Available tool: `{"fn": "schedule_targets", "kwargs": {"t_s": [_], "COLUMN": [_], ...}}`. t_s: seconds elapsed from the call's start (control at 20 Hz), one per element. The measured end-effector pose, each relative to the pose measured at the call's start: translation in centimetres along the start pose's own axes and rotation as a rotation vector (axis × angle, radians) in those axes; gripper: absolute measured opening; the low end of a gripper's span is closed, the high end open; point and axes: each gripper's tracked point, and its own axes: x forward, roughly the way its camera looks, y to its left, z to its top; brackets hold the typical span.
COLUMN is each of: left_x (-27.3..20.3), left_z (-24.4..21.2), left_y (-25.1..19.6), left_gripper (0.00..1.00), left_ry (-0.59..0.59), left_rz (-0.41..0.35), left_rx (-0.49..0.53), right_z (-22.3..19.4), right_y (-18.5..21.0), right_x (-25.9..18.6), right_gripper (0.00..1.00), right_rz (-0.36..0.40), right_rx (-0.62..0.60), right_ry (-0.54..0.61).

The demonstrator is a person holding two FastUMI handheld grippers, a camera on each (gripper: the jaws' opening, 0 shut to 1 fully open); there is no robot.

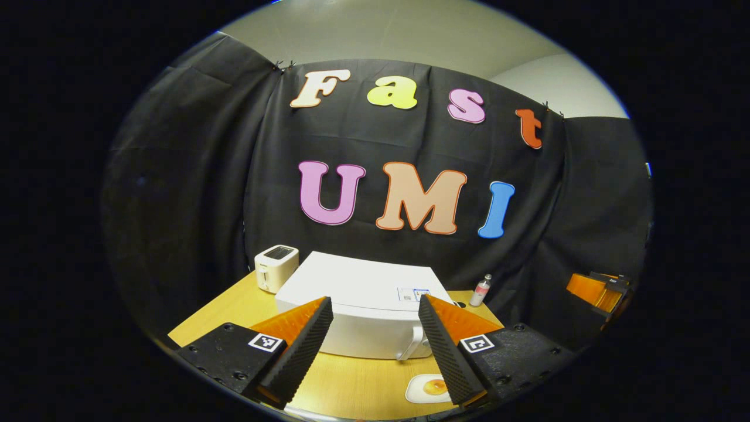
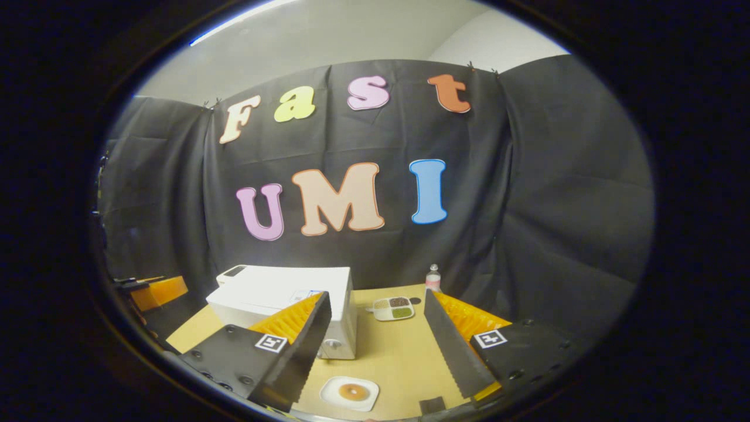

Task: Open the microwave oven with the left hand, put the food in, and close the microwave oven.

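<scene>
Fried egg [image 2: 354, 391] on white plate [image 2: 335, 401]

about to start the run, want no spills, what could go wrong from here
1. The fried-egg plate lies on the table just in front of the microwave; the swinging door might knock it.
2. The door handle is slim; the open left gripper could slip off.
3. The toaster crowds the microwave's far side.

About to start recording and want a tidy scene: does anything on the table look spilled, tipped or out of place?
Nothing stands out. The microwave sits shut and square on the table, the food plate lies flat in front, and the toaster, bottle and sectioned dish stand upright.
</scene>
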Motion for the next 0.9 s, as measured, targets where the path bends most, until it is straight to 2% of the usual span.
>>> {"fn": "schedule_targets", "kwargs": {"t_s": [0.15, 0.2, 0.25, 0.55, 0.6, 0.75, 0.8, 0.9], "left_x": [1.1, 1.4, 1.7, 4.2, 4.7, 6.0, 6.4, 7.3], "left_z": [-2.5, -3.7, -4.6, -9.7, -10.7, -13.2, -14.0, -15.7], "left_y": [-0.7, -0.9, -1.3, -3.4, -3.9, -5.2, -5.5, -6.0], "left_gripper": [0.94, 0.89, 0.94, 0.92, 0.92, 0.92, 0.92, 0.89], "left_ry": [0.05, 0.088, 0.112, 0.235, 0.26, 0.316, 0.333, 0.362], "left_rz": [-0.01, -0.01, -0.02, -0.071, -0.084, -0.124, -0.131, -0.144], "left_rx": [-0.002, 0.002, 0.0, 0.04, 0.046, 0.054, 0.057, 0.069], "right_z": [-0.8, -0.8, -0.7, -1.0, -1.1, -1.7, -1.9, -2.2], "right_y": [-0.5, -0.7, -1.0, -2.7, -3.0, -3.9, -4.1, -4.6], "right_x": [0.3, 0.3, 0.4, 0.4, 0.3, 0.2, 0.1, -0.1], "right_gripper": [0.92, 0.92, 0.92, 0.92, 0.99, 0.99, 0.92, 0.92], "right_rz": [0.001, -0.002, -0.008, -0.051, -0.061, -0.09, -0.099, -0.123], "right_rx": [0.007, 0.009, 0.009, -0.005, -0.005, -0.007, -0.007, -0.007], "right_ry": [0.02, 0.023, 0.017, 0.031, 0.034, 0.046, 0.051, 0.055]}}
